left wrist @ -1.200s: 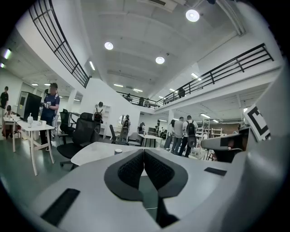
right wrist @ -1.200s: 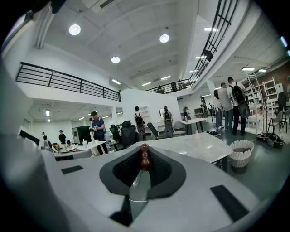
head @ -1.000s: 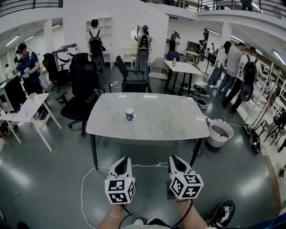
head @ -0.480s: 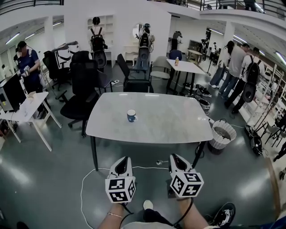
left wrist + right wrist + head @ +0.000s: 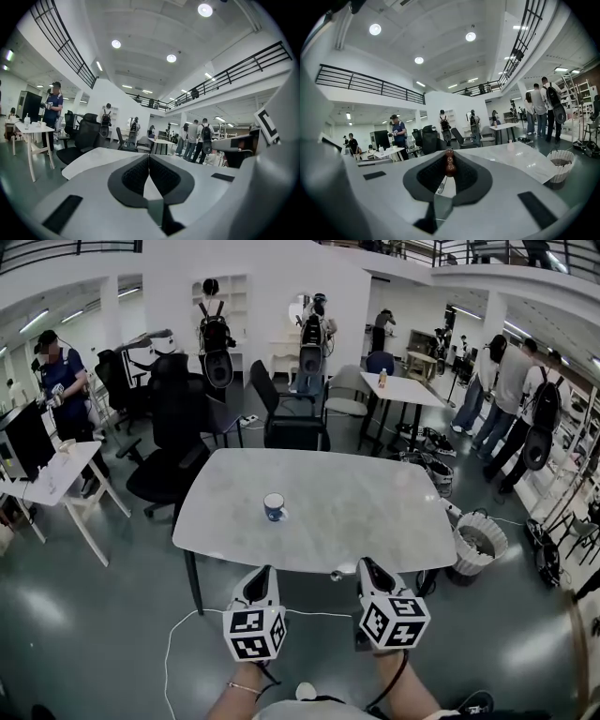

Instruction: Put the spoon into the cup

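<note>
Both shut: left hand-held gripper (image 5: 262, 572) empty, right hand-held gripper (image 5: 365, 564) pinching spoon (image 5: 449, 167); table (image 5: 375, 512) bears cup (image 5: 274, 507), chairs (image 5: 292, 426) beyond.

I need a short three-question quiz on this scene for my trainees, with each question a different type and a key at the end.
1. True or false: the cup stands on the table, apart from both claws.
2. What is clamped in the right claw? A) the spoon B) a pen C) nothing
3. Fill in the missing word: the left claw is shut and holds ____.

Key: 1 true; 2 A; 3 nothing.
</note>
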Demonstrator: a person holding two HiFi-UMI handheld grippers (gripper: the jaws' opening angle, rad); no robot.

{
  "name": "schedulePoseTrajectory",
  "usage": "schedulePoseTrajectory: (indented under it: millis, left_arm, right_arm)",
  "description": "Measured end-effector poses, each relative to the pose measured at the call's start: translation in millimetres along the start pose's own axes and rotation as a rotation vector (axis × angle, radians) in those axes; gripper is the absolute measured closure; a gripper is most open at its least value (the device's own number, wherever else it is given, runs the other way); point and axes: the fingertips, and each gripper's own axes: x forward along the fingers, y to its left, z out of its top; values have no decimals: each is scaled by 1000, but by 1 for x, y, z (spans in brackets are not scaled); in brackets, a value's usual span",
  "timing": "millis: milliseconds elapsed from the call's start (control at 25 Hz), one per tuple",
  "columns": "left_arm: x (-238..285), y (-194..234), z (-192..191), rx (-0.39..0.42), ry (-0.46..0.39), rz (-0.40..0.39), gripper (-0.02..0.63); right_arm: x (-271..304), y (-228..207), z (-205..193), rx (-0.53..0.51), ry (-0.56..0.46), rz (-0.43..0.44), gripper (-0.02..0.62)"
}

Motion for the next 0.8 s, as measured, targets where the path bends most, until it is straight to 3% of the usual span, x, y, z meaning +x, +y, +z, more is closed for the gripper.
schedulePoseTrajectory:
  millis: [360,800]
  left_arm:
    - [62,4,10,18,7,45,588]
    - [110,18,-3,13,53,70,588]
  right_arm:
    - [61,-38,7,32,16,34,548]
    - [116,-52,-3,49,65,64,548]
